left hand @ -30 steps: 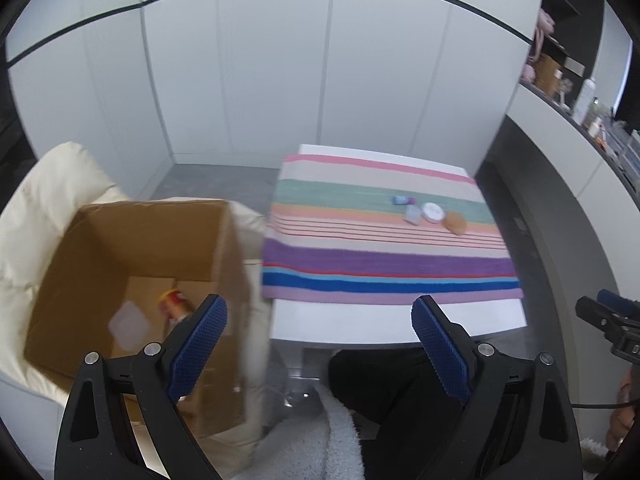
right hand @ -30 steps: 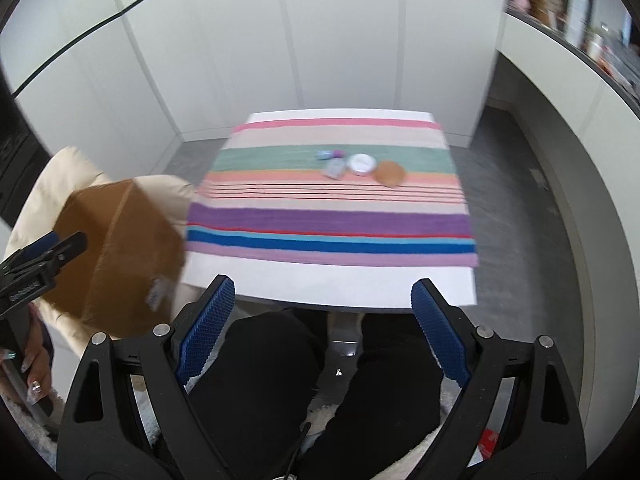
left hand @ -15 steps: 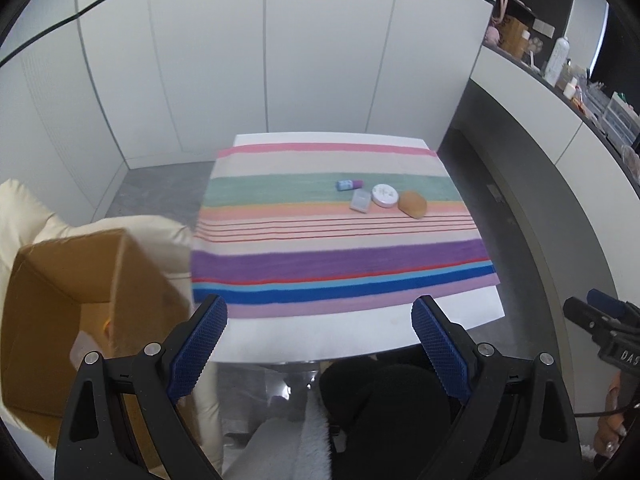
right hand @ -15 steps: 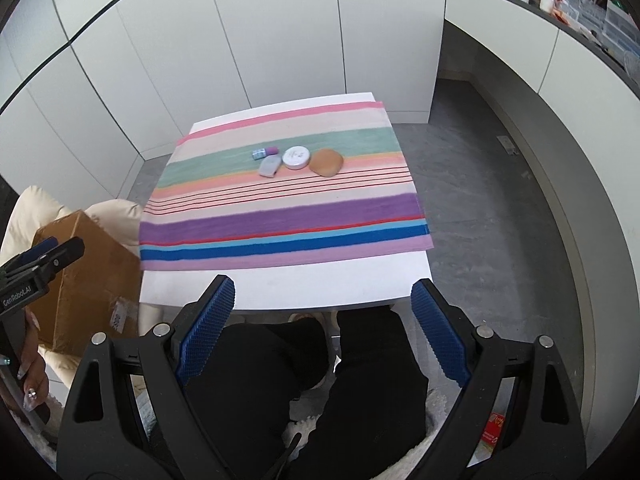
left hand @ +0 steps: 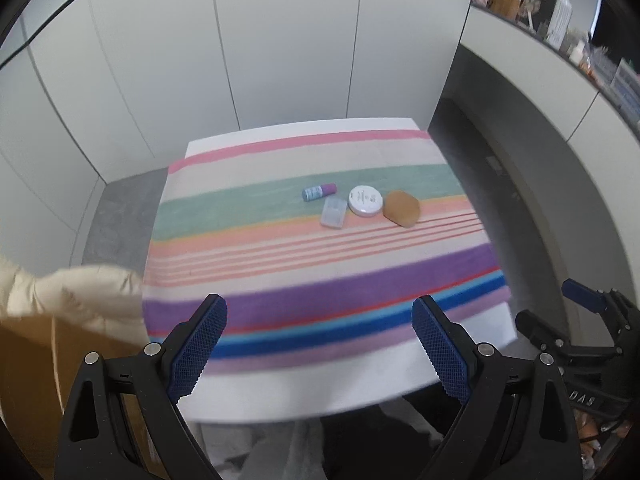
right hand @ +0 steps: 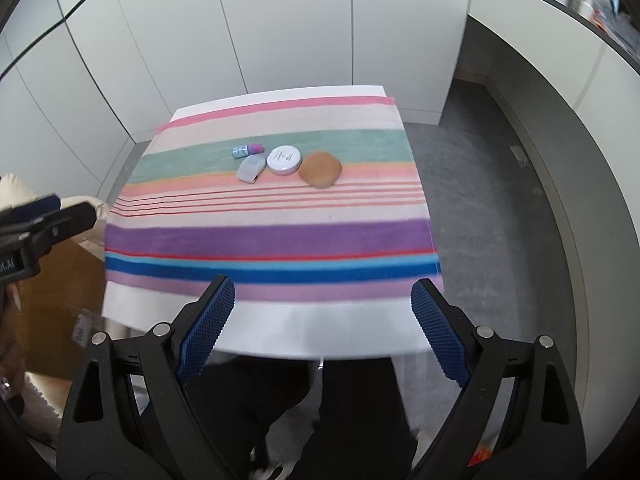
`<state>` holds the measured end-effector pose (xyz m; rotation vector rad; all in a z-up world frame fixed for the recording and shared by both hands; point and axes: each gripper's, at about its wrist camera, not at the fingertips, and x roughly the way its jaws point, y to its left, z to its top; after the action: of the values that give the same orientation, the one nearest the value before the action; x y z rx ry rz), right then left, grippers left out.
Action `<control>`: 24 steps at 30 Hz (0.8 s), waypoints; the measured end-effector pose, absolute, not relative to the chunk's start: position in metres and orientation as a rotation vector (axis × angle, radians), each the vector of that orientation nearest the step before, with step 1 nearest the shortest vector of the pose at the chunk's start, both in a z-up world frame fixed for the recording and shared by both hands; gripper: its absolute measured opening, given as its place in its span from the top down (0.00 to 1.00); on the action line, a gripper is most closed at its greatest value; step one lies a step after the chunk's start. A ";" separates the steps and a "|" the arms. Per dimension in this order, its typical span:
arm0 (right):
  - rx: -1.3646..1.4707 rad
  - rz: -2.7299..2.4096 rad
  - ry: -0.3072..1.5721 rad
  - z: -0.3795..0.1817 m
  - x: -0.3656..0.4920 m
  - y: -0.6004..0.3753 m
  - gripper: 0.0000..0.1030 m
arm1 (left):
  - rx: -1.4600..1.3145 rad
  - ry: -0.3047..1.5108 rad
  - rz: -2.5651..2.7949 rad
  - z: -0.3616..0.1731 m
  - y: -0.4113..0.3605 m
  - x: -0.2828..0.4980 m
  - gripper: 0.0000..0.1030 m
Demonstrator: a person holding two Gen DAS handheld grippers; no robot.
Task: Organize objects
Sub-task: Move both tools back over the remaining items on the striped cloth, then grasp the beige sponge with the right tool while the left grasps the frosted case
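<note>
A striped cloth [left hand: 320, 264] covers the surface [left hand: 304, 392]. A cardboard box [left hand: 28, 356] sits off its left edge. The left tool [left hand: 320, 344] and right tool [right hand: 324, 320] both hang over the near edge, jaws wide apart and empty. Well beyond them, on the far half, lie a tan sponge [left hand: 401, 208], white tin [left hand: 365, 200], clear case [left hand: 333, 212] and small tube [left hand: 319, 192], clustered closely.
</note>
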<state>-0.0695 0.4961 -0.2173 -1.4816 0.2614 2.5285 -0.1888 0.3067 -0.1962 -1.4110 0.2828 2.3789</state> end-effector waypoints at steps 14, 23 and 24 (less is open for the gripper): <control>-1.620 2.464 0.135 -0.343 -0.201 0.541 0.11 | -1.642 0.318 2.305 -0.333 0.369 -0.315 0.08; -1.598 2.592 -0.044 -0.390 -0.257 0.536 0.11 | -1.697 0.197 2.286 -0.385 0.382 -0.361 0.08; -1.591 2.619 -0.042 -0.393 -0.261 0.536 0.11 | -1.691 0.184 2.288 -0.387 0.383 -0.363 0.08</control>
<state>-0.2606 0.5357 -0.3927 -1.5911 -0.0415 2.6190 -0.3634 0.3827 -0.3866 -1.6908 0.1840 2.2881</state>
